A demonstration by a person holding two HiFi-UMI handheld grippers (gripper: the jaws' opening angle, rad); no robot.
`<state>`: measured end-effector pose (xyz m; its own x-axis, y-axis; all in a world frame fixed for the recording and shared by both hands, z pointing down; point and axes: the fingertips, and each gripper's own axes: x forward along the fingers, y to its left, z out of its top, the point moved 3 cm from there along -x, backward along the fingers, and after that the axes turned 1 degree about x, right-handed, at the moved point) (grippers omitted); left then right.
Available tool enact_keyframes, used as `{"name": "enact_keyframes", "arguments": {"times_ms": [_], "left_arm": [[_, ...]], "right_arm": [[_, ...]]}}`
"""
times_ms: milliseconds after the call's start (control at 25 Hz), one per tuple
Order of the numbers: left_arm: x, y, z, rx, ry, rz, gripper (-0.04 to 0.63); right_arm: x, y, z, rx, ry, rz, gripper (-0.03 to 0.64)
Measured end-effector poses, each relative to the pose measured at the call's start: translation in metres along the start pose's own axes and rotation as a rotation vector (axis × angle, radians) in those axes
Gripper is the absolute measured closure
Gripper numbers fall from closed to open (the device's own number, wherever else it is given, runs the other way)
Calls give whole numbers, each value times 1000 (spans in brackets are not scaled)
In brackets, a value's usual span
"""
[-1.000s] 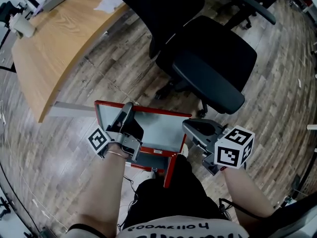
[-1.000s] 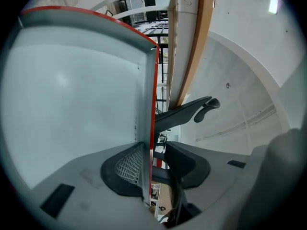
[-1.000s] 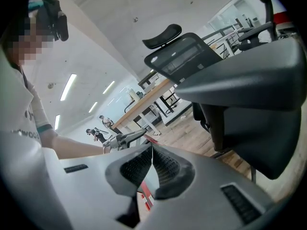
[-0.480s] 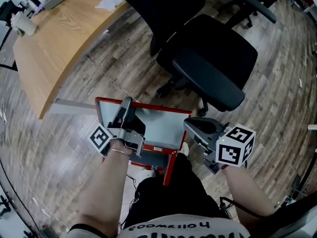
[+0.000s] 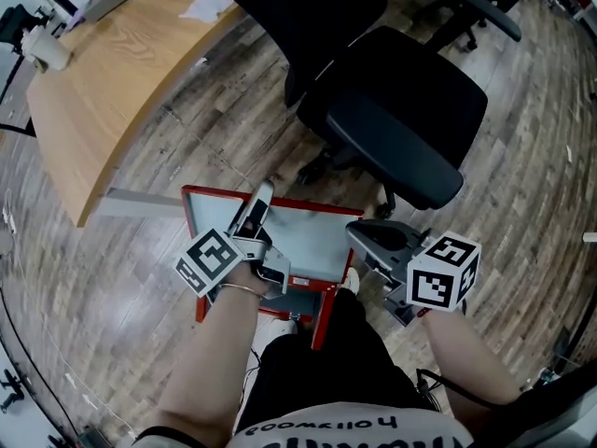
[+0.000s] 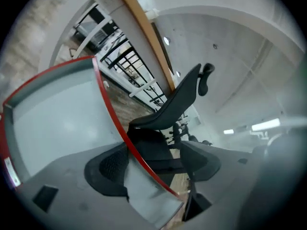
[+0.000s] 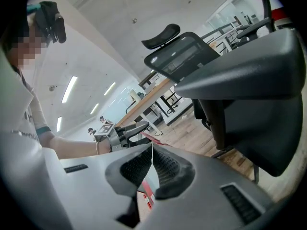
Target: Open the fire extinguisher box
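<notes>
The box [image 5: 308, 236] sits on the wood floor [image 5: 522, 185] right in front of the person's legs, with a black chair [image 5: 401, 129] just beyond it and a curved wooden desk [image 5: 112, 82] off to the left. It is a flat thing with a red frame and a pale grey panel, and in the head view a red strip hangs down at its near right corner. The left claw [image 6: 156, 164] is at the box's left part, rolled over to one side, with its marker cube [image 5: 210, 261] facing up. Its jaws have just been opening and now stand wide. The red rim of the box runs between them, with the grey panel lying against the left pad [image 6: 112, 169], while the right pad [image 6: 201, 162] stands clear of the rim. Nothing is pinched there. The right claw [image 7: 152, 164] is at the box's right edge, near the far right corner, and its cube [image 5: 443, 273] sits over the person's right forearm. Its pads are drawn together on a thin pale sheet with red trim below, which looks like the edge of the box, so this claw is holding it. From the right gripper view the left claw and the person's left arm [image 7: 72, 145] show across the box, well apart from the right one. A sheet of white paper [image 5: 205, 7] lies on the desk.
</notes>
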<state>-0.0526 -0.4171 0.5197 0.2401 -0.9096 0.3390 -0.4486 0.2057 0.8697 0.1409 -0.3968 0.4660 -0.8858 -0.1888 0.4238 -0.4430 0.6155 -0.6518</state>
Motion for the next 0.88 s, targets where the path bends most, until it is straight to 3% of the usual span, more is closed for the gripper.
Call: {"name": "enact_keyframes", "arguments": {"times_ms": [160,360,480,600,880], "left_arm": [[2,-2,-10,205,41,19,284],[-3,1,-19,393,14,-117,283],[-8,0,-21,395,-22,-225,240],[-17,6,-21,375,-20,-318,239],[-27,12,-27,476,31,-380,241]], "right_arm": [[0,-1,-3,2,4,0,606],[-2,-4,-5,13,-3,-6,606],[-3,-5,-7,14,-3,-12,606],[-4,-5,-12,12,-2,-13,606],[-8,-6,-30,12,7,-41,606]]}}
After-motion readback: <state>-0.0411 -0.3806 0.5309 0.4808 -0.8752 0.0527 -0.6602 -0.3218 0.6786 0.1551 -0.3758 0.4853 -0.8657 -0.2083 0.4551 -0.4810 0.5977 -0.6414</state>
